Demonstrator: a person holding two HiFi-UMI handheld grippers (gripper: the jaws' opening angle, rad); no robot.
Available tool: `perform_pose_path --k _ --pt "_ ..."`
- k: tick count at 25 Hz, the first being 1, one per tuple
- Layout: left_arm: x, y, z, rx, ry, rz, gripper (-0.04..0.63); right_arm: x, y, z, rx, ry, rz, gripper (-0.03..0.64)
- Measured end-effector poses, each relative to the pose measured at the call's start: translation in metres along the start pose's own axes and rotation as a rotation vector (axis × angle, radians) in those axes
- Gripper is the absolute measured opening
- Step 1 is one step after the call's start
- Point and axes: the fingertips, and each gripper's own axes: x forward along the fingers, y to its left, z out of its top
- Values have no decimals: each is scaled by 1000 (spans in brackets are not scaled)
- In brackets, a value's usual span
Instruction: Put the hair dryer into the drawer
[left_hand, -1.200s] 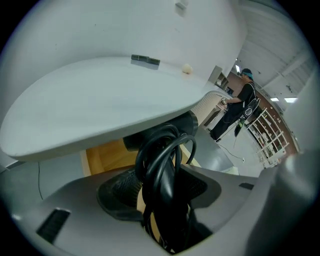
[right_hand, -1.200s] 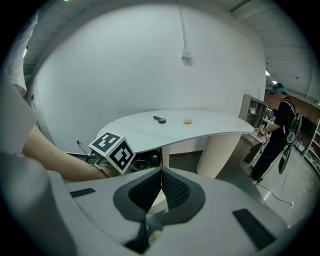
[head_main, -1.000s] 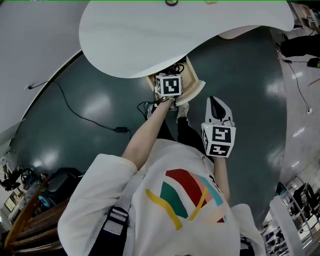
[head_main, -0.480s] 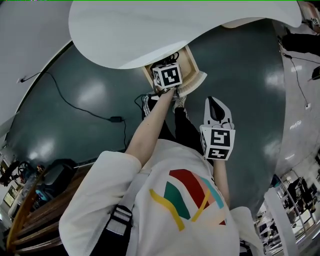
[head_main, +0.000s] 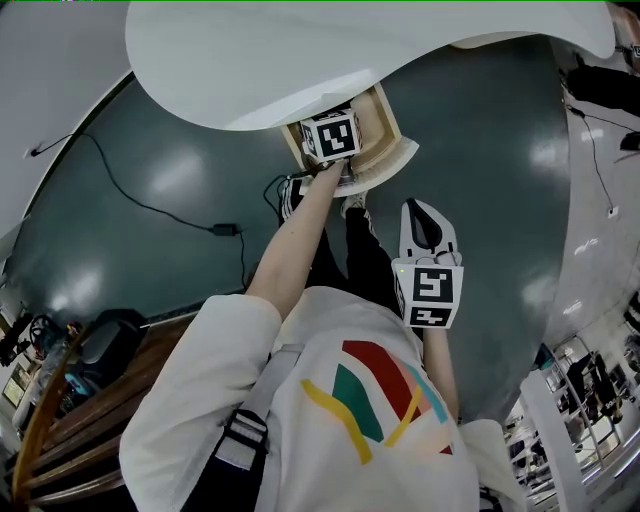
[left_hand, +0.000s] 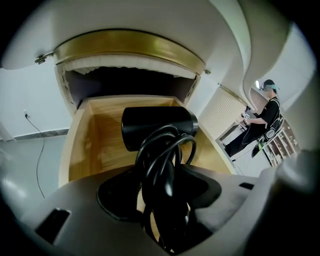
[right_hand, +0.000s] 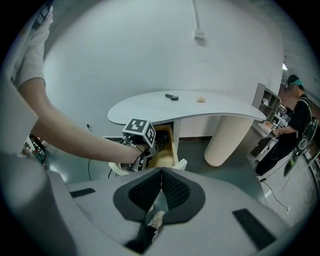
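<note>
Three steps look outstanding to me: lowering, release, and presumably pushing the drawer shut. Fetching and carrying appear done.

The drawer (left_hand: 82, 145) stands pulled out from under the white surface (head_main: 300, 60), with its wooden inside exposed. The dryer (left_hand: 159, 127) hangs over the drawer's open top with its barrel crosswise. As far as I can judge, it is not yet resting on the drawer's floor. Its cord (left_hand: 167, 160) is looped in a bundle against the handle, nearer to me than the barrel.

Left gripper (left_hand: 161, 212): the jaws stand fairly wide but are clenched on the dryer's handle, with loops of cord caught between them. The load looks secure, though the loose loops could snag on the drawer's front edge.

Right gripper (right_hand: 159, 197): the jaws are pressed together with nothing between them. It is held well back from the drawer, over the floor, and takes no part in the carry.
</note>
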Motion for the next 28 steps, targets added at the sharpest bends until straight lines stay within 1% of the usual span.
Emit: perform_pose_path --k 3,14,21,28 --pt "6 0 -3 19 -13 -8 230 0 0 -8 3 16 -1 11" --pt "24 9 -15 -14 -5 5 230 4 6 -23 28 41 10 11" --pt "33 10 -15 -3 -33 5 230 13 8 -23 31 31 22 11" --pt "42 9 -18 -15 -5 4 230 19 6 -20 45 17 31 11"
